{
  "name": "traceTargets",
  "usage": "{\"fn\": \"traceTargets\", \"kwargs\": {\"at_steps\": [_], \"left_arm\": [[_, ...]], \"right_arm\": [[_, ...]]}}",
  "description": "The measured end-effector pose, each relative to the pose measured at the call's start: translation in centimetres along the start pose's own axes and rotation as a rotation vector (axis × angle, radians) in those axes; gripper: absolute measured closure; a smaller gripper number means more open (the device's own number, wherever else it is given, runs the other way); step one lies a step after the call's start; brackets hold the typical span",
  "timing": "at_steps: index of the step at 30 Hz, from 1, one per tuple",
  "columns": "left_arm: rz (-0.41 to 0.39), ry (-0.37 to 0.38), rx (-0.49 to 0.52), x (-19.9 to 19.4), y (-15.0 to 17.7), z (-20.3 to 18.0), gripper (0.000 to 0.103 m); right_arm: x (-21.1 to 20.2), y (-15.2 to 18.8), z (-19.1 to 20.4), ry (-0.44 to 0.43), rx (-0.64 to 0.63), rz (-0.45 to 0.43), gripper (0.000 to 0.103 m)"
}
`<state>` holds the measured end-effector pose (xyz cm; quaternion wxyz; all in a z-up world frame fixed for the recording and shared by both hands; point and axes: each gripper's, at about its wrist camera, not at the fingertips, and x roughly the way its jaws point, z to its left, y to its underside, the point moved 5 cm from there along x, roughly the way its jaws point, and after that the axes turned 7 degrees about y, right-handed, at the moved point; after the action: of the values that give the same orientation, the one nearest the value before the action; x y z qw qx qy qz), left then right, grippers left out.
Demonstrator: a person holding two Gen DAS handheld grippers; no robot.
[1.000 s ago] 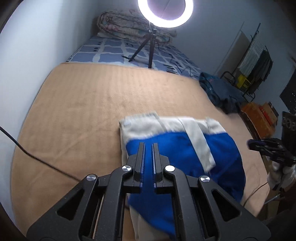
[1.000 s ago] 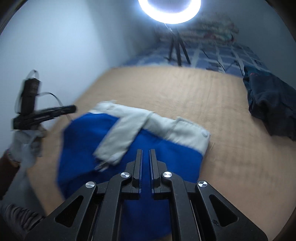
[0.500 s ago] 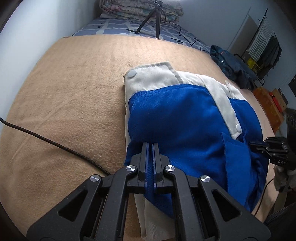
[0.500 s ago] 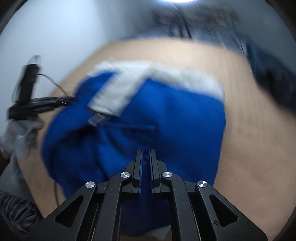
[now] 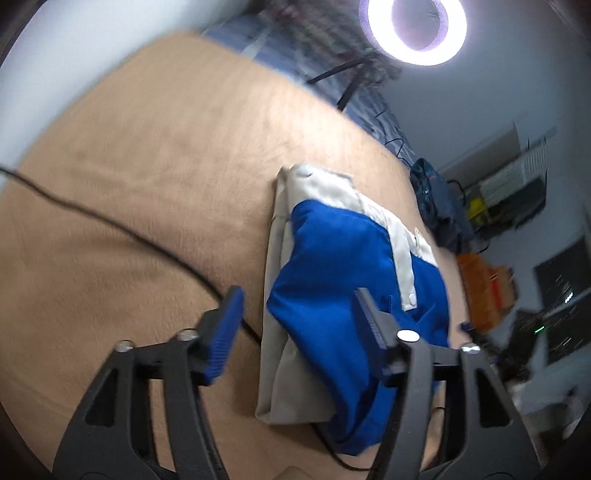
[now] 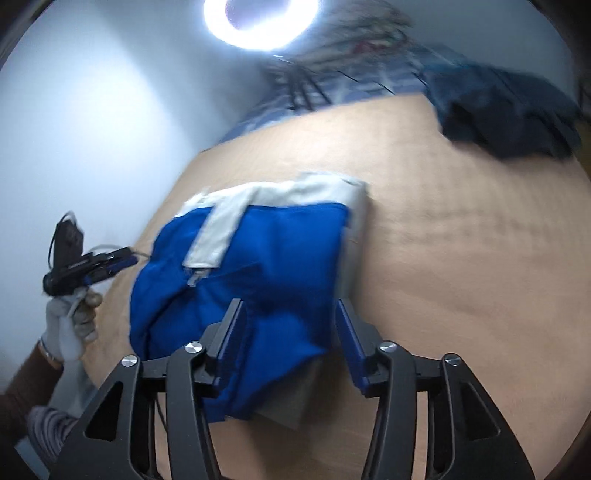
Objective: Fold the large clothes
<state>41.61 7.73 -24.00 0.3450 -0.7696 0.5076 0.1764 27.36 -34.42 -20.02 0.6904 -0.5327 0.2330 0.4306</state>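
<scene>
A blue and cream jacket [image 5: 332,280] lies folded in a compact bundle on the tan blanket [image 5: 140,192]. It also shows in the right wrist view [image 6: 266,258]. My left gripper [image 5: 295,325] is open and empty, just above the bundle's near left edge. My right gripper [image 6: 288,332] is open and empty, over the bundle's near right corner. The left gripper also shows in the right wrist view [image 6: 92,264], held beside the jacket's left side.
A black cable [image 5: 122,229] runs across the blanket to the jacket. A ring light on a tripod [image 5: 417,29] stands at the back. Dark clothes [image 6: 509,110] lie at the blanket's far right. An orange box [image 5: 484,291] and a rack are beside the bed.
Both grippers were shut on the jacket's blue fabric and have opened and let it go. The folded-over layer now rests on the bundle, and both grippers have drawn back and tilted.
</scene>
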Motion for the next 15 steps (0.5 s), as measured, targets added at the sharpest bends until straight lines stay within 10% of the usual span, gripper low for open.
{"fn": "traceTargets", "kwargs": {"at_steps": [15], "left_arm": [[0.08,0.148,-0.176,4.5,-1.8,2.4,0.037]], "right_arm": [[4.3,1.3,-1.7,-0.087,0.091,0.118,0.034]]}}
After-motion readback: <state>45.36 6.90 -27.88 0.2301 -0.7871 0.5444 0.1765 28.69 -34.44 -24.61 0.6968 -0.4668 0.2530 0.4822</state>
